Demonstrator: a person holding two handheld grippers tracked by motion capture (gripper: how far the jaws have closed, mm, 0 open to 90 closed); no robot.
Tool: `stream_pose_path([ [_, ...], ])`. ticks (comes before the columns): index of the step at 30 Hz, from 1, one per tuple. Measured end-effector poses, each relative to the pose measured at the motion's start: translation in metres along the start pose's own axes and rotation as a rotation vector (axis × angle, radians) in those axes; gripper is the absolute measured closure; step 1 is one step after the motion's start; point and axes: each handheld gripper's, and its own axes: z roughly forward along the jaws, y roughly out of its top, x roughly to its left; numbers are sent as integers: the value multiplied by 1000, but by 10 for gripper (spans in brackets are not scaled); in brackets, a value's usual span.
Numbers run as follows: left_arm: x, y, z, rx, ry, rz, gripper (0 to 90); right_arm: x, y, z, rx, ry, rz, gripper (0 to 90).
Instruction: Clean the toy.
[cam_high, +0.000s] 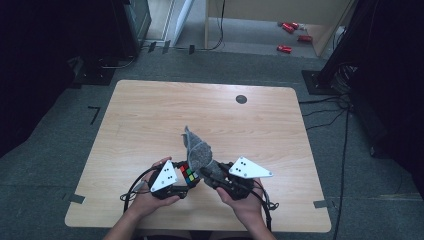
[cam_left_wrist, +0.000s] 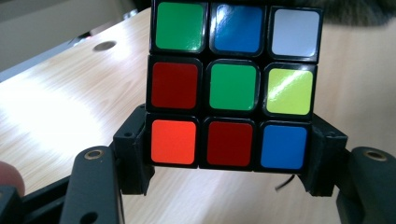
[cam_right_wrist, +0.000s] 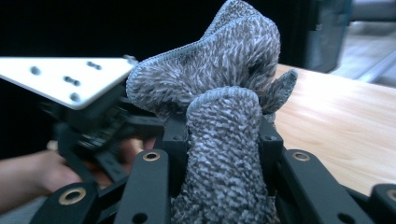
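While the left gripper (cam_high: 186, 181) clamps the puzzle cube (cam_left_wrist: 232, 86) by its bottom layer just above the counter (cam_high: 150, 120), the right gripper (cam_high: 210, 176) pinches the grey cloth (cam_right_wrist: 219, 121), so wiping the cube seems underway; next, press cloth onto a face.

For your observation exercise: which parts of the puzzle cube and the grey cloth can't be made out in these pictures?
- Puzzle cube, left gripper view: other faces turned away; top row clipped by the edge.
- Grey cloth, right gripper view: lower end cut off between the jaws.
- High view: cube stickers too small, partly behind the cloth.
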Motion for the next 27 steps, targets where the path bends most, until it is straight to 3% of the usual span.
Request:
stream_pose_path([
  [2,-3,0,1,5,15,2,341,0,-6,2,-10,-14,10,660],
  [5,-2,0,-1,-13,40,-19,340,-17,-14,2,3,-86,96,662],
  [7,-2,0,-2,-10,53,-11,339,-24,-18,2,5,-88,144,662],
  [10,-1,-1,-1,-12,74,-17,338,-15,-14,4,9,-90,111,661],
  [13,1,0,-2,-28,70,-37,338,3,-4,2,-6,-56,44,659],
  [15,0,1,-3,-32,66,-43,339,5,-3,2,-7,-70,23,655],
  [18,-1,2,-3,-26,70,-40,339,-12,-9,3,21,-125,60,655],
  [19,-1,2,-2,-21,66,-44,339,-19,-12,3,40,-140,96,655],
  [21,0,2,-2,-25,52,-49,339,-25,-15,2,54,-129,147,658],
  [25,2,1,-4,-32,50,-52,339,-1,-1,2,24,-92,41,657],
  [27,1,2,-5,-33,53,-42,340,3,1,3,20,-94,18,656],
])
